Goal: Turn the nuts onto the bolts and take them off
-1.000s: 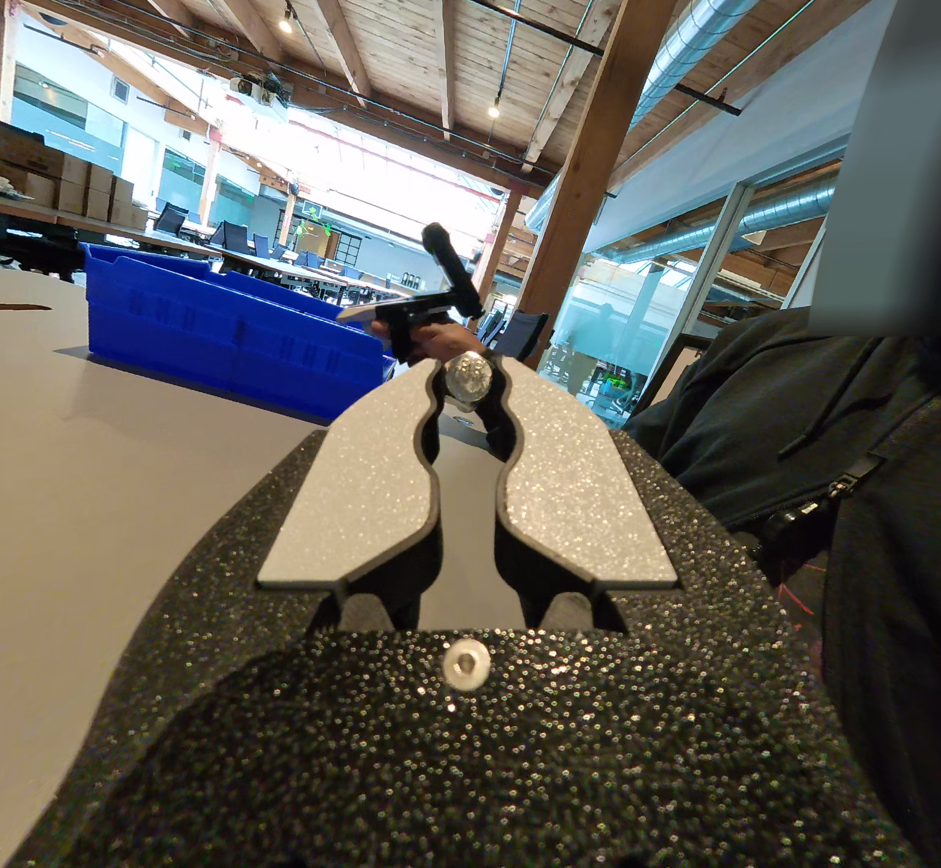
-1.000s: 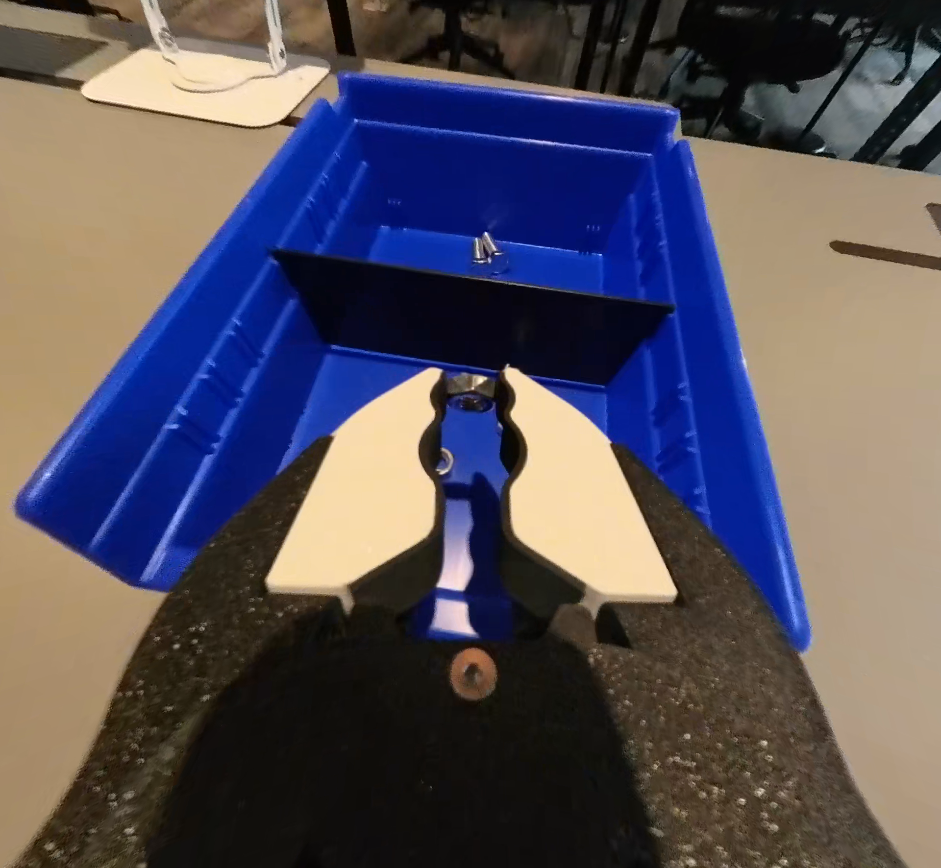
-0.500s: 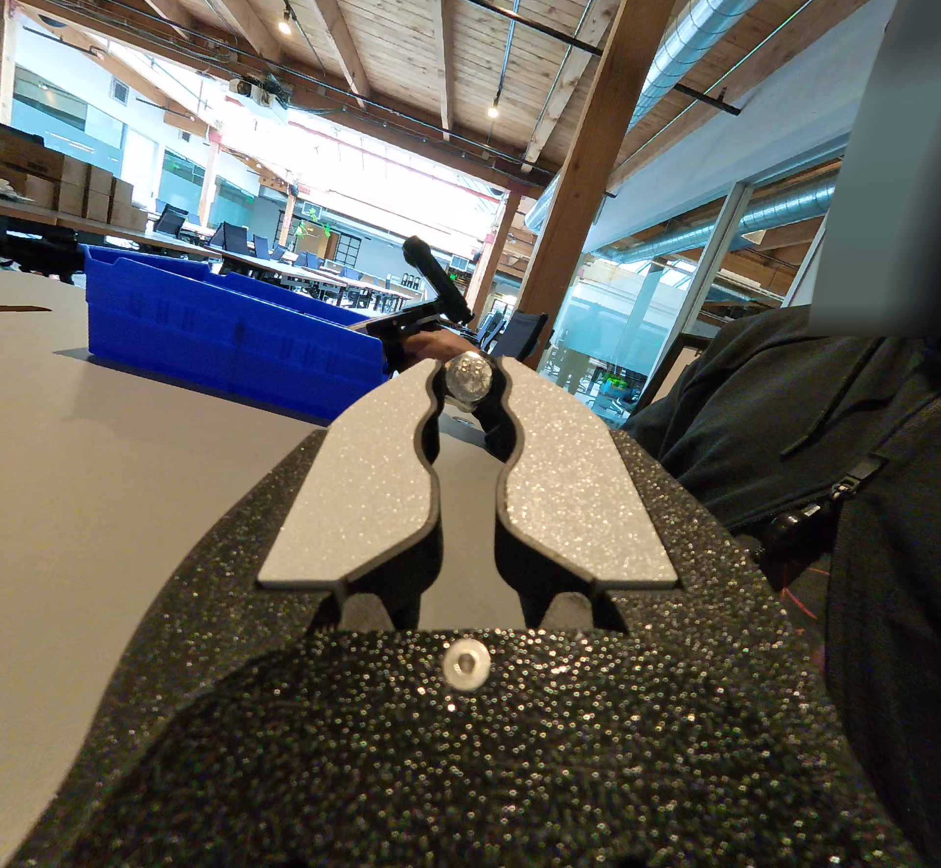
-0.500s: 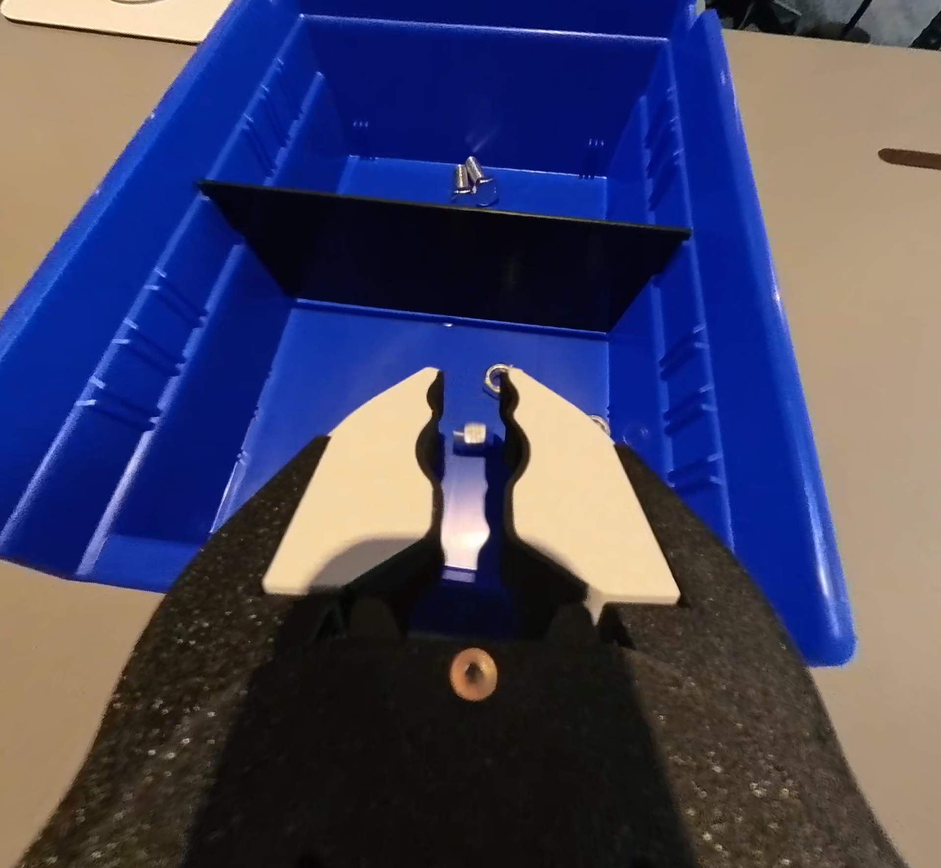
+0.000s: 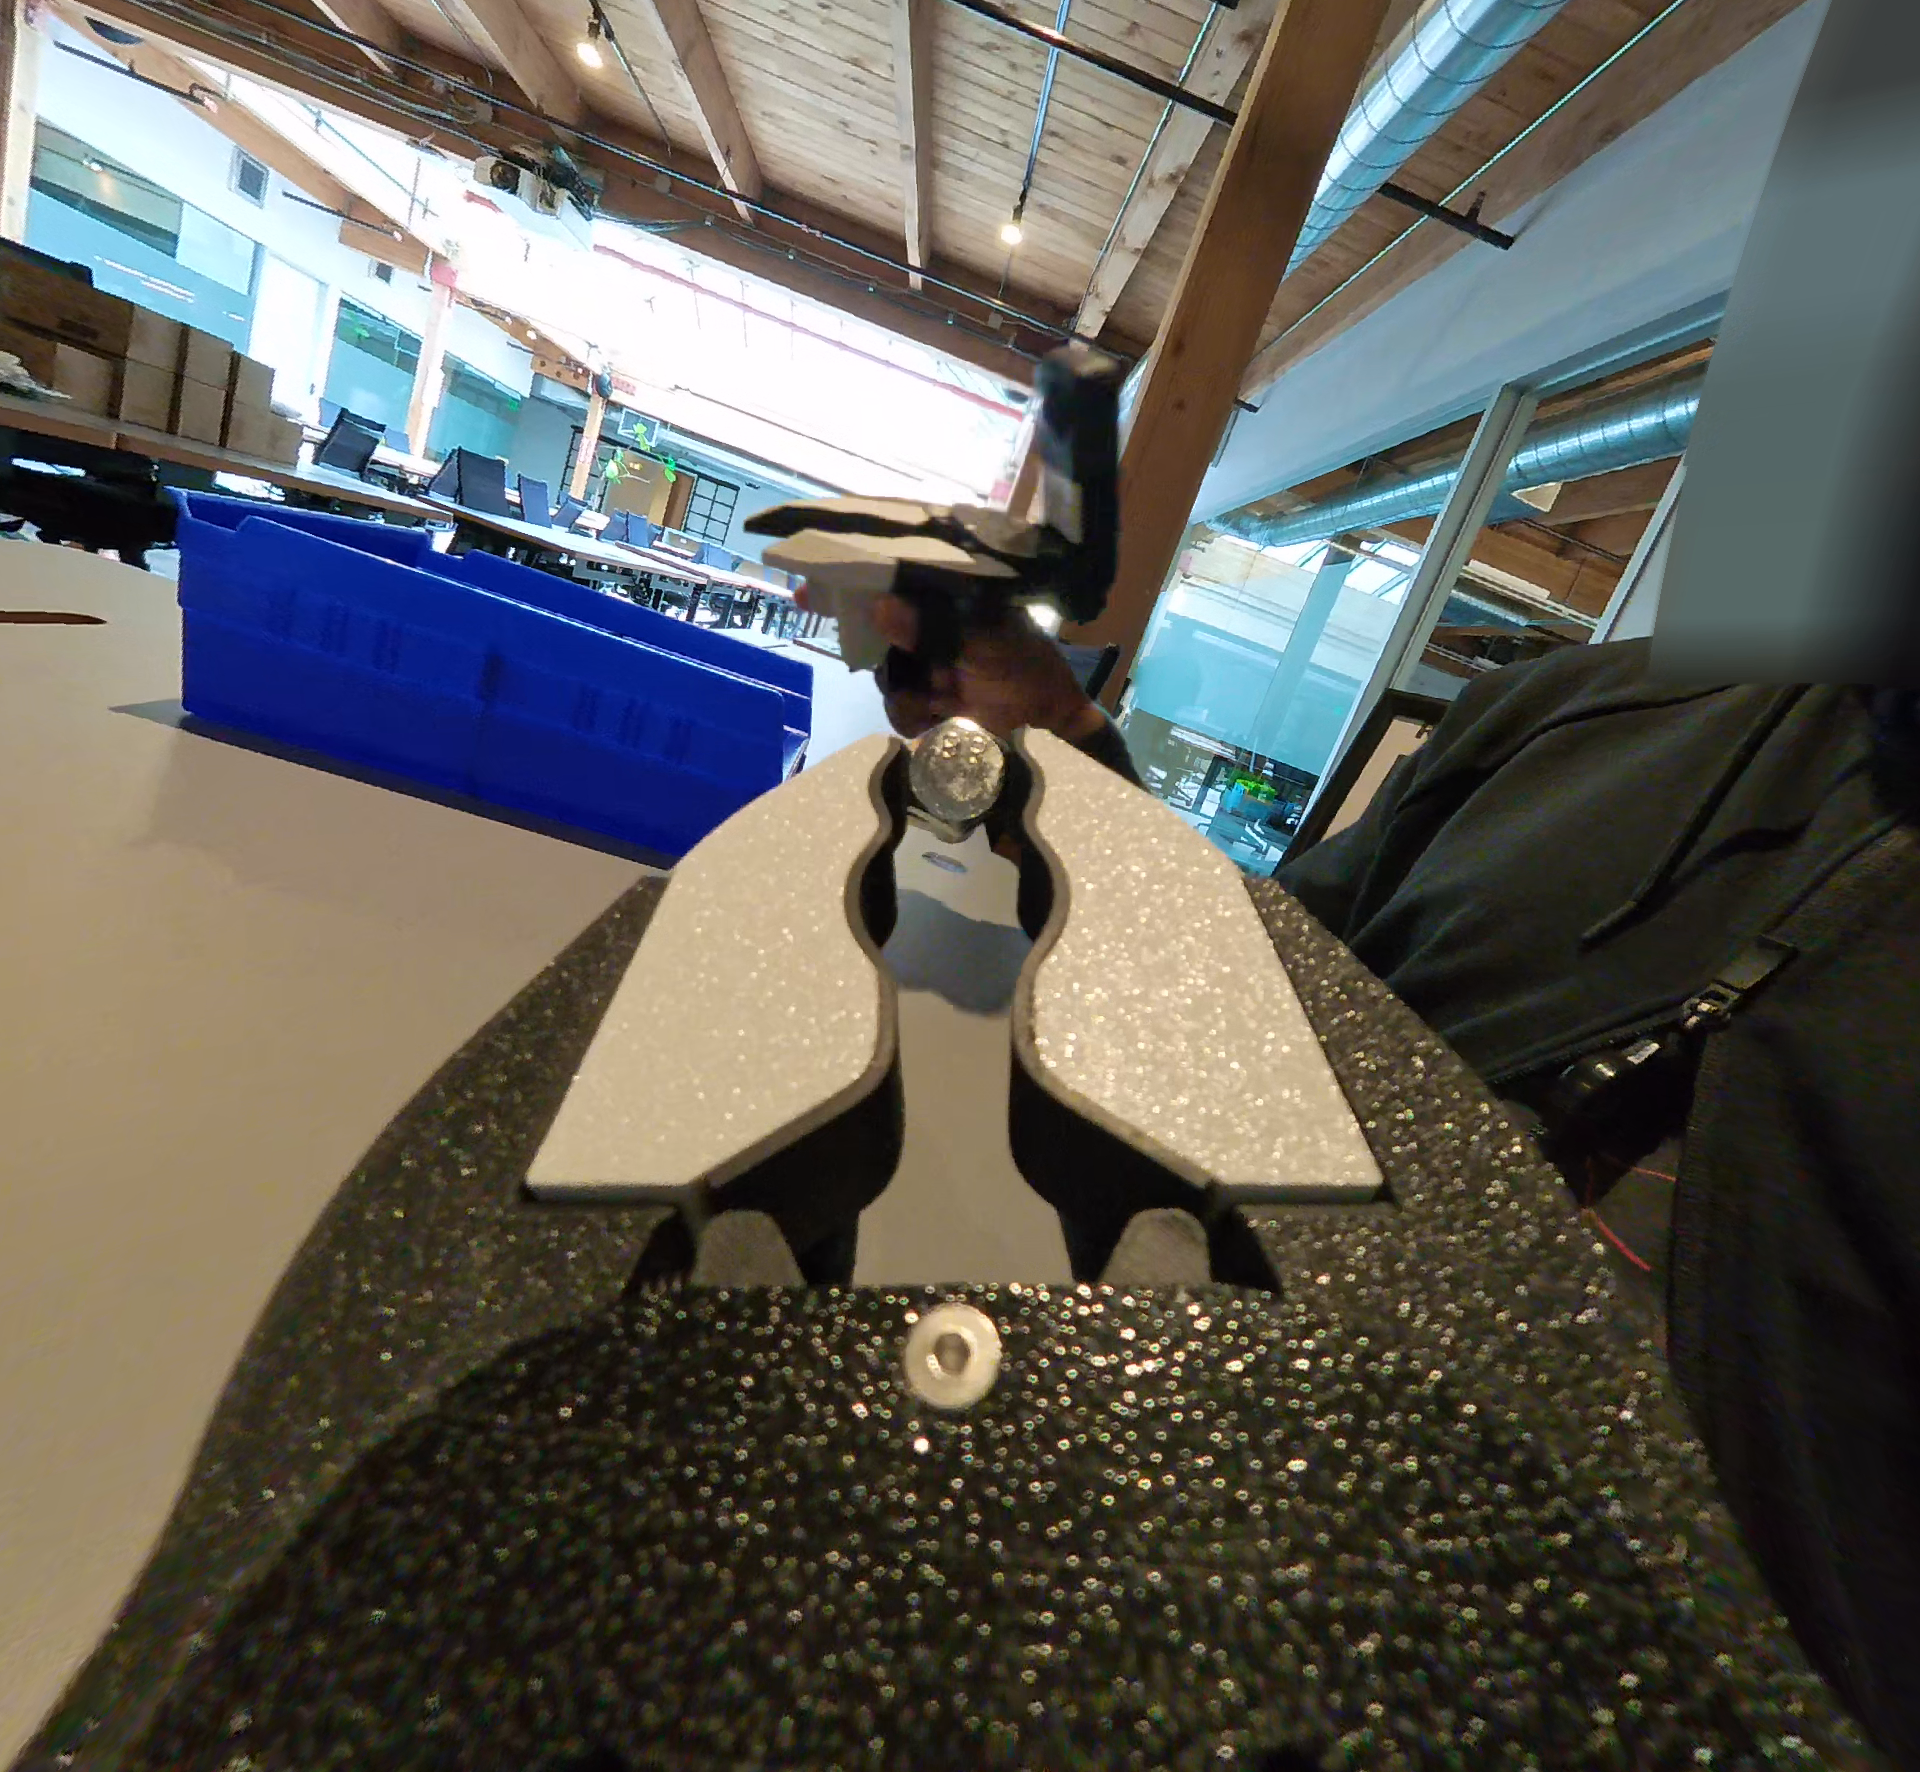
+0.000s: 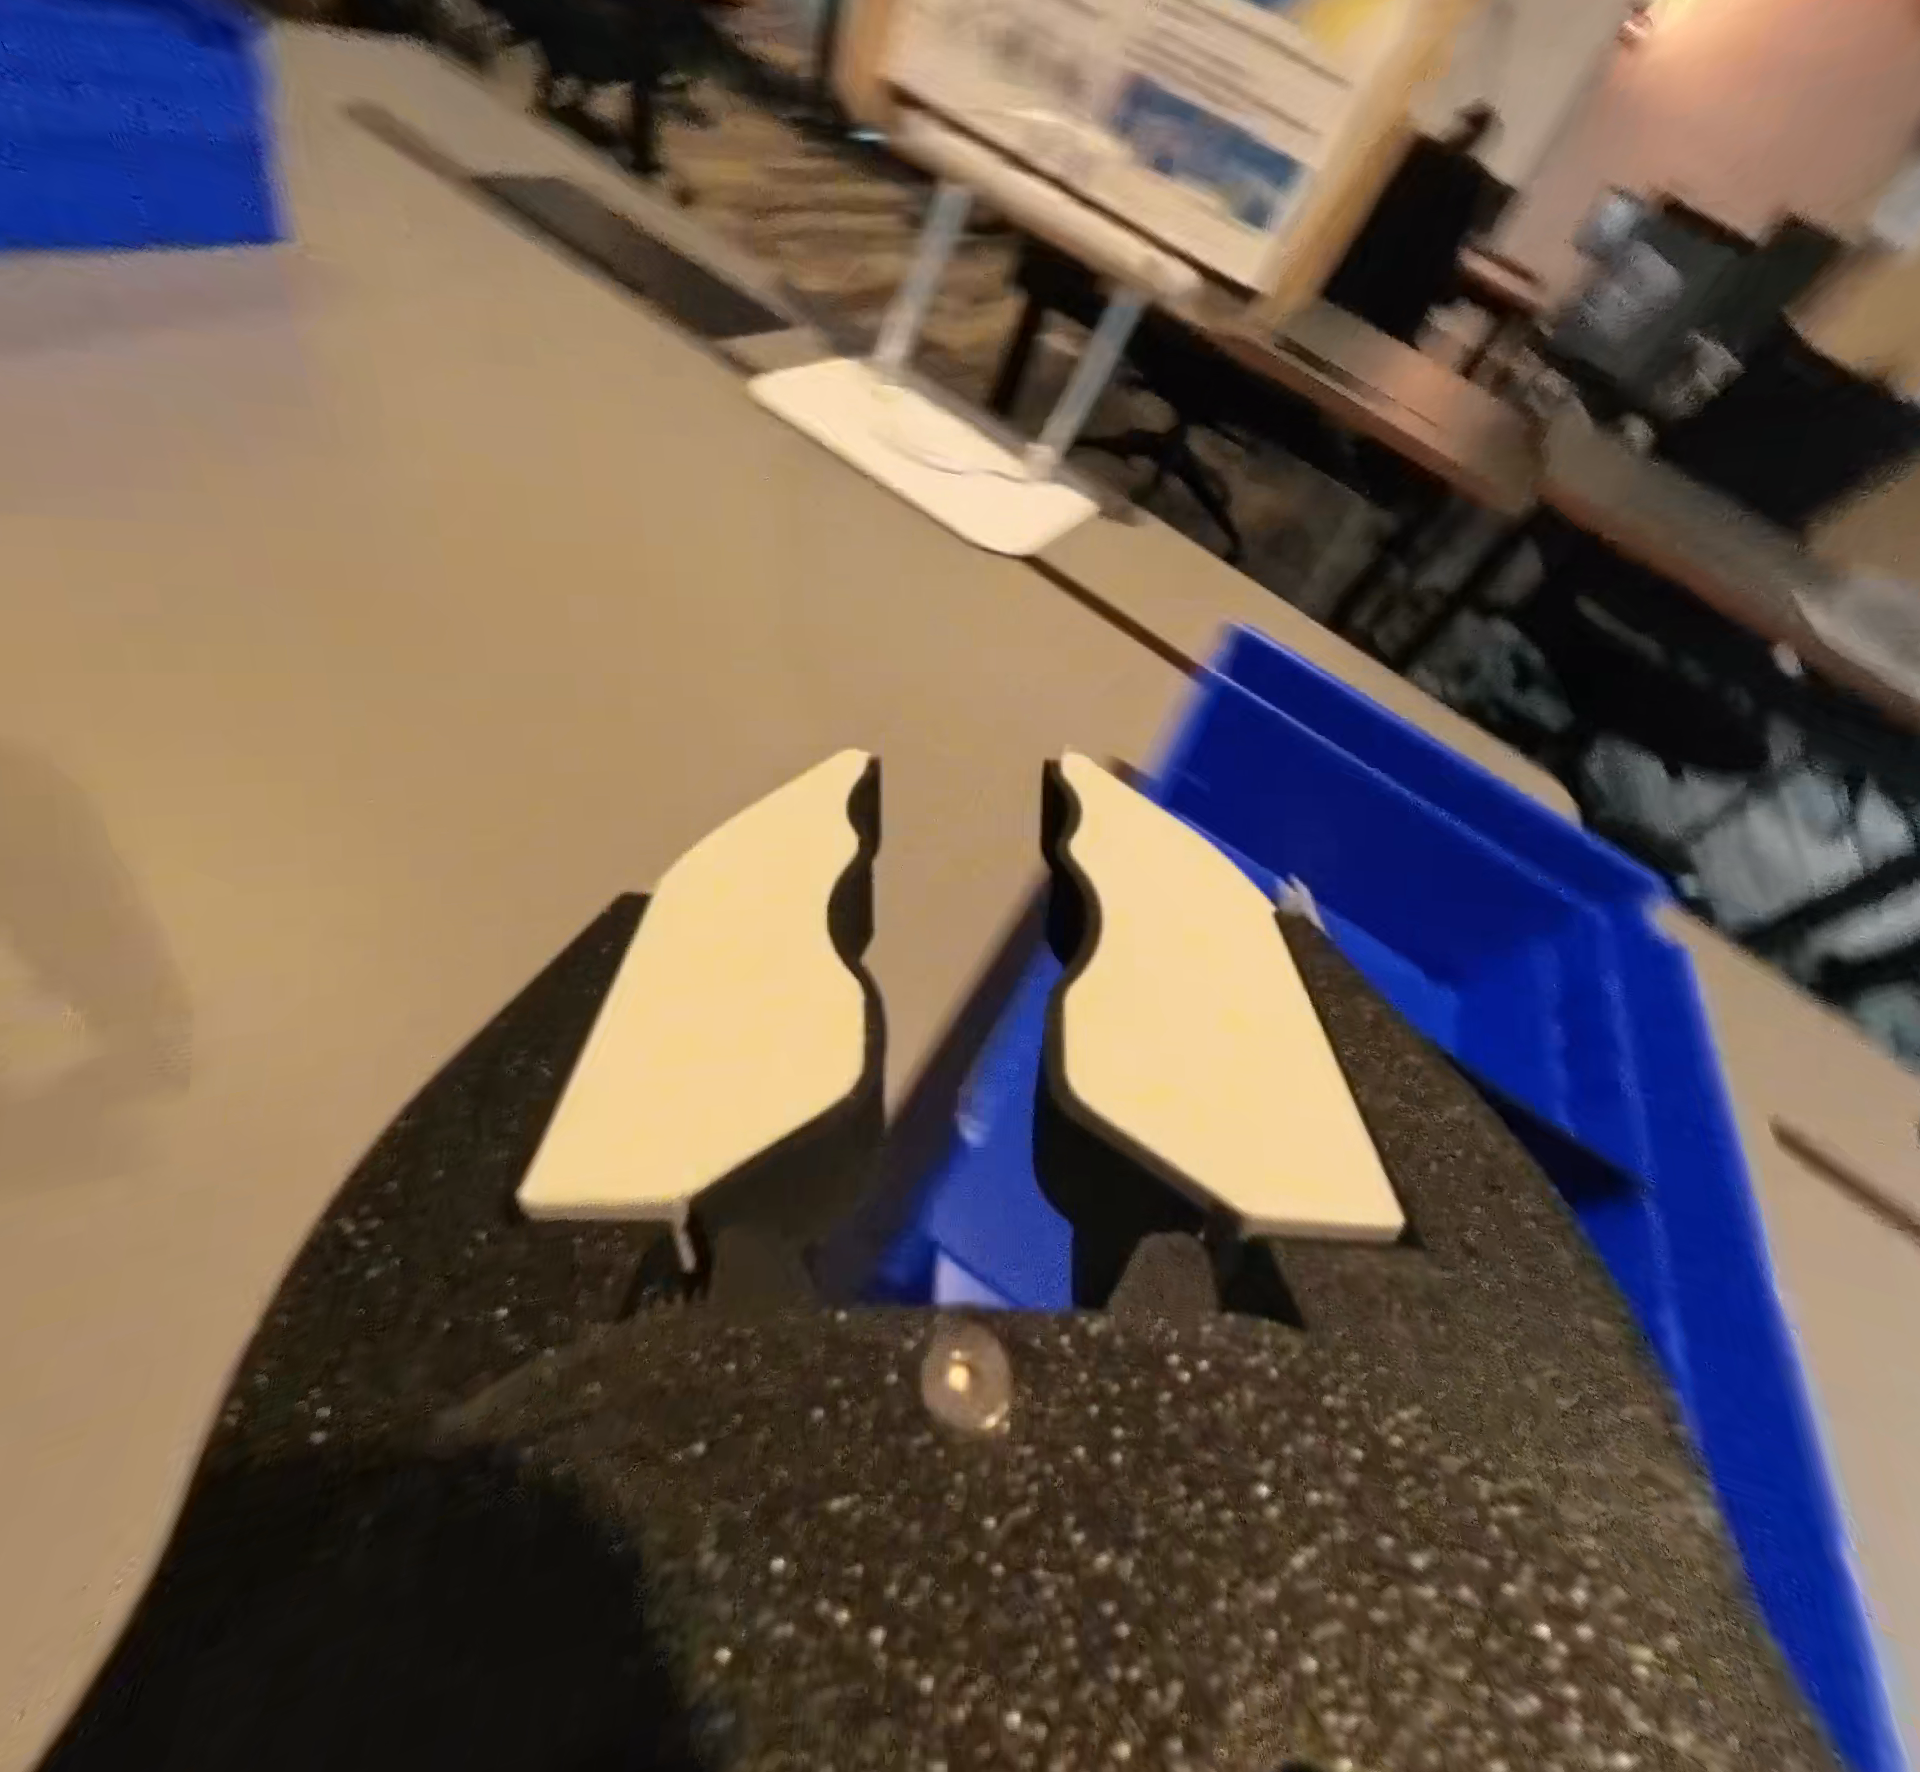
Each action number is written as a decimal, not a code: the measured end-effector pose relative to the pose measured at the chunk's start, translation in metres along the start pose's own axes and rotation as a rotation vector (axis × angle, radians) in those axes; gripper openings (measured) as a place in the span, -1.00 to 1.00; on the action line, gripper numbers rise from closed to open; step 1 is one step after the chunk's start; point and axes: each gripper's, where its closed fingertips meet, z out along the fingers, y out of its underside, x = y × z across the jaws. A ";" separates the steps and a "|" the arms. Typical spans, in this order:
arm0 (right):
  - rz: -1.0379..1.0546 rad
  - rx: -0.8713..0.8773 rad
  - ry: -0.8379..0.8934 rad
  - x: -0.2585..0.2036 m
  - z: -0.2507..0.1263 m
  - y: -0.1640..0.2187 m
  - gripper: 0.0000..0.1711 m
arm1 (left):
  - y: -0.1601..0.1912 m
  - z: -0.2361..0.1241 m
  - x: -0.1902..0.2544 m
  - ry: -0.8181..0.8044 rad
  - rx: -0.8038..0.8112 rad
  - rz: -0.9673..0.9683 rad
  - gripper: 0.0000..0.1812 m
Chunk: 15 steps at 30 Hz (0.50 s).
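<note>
My left gripper [image 5: 956,772] is shut on a silver bolt [image 5: 956,777], whose round head faces the camera between the fingertips, a little above the grey table [image 5: 208,943]. My right gripper [image 6: 961,766] is open and empty, tilted, above the table beside the blue bin [image 6: 1455,891]. It also shows in the left wrist view [image 5: 914,548], held by a hand just beyond the bolt. No nut shows in the blurred right wrist view.
The blue bin [image 5: 468,673] stands on the table to the left in the left wrist view. A person in dark clothing [image 5: 1662,943] sits at the right. A white stand base [image 6: 925,455] with a poster board sits at the table's far edge.
My right gripper let the nut go into the bin, opened, and swung up and away from the bin toward the bolt. My left gripper held the bolt still.
</note>
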 end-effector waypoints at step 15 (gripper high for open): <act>-0.372 -0.102 -0.381 -0.220 0.064 0.026 -0.66 | -0.006 -0.005 -0.007 -0.037 0.047 -0.017 -0.81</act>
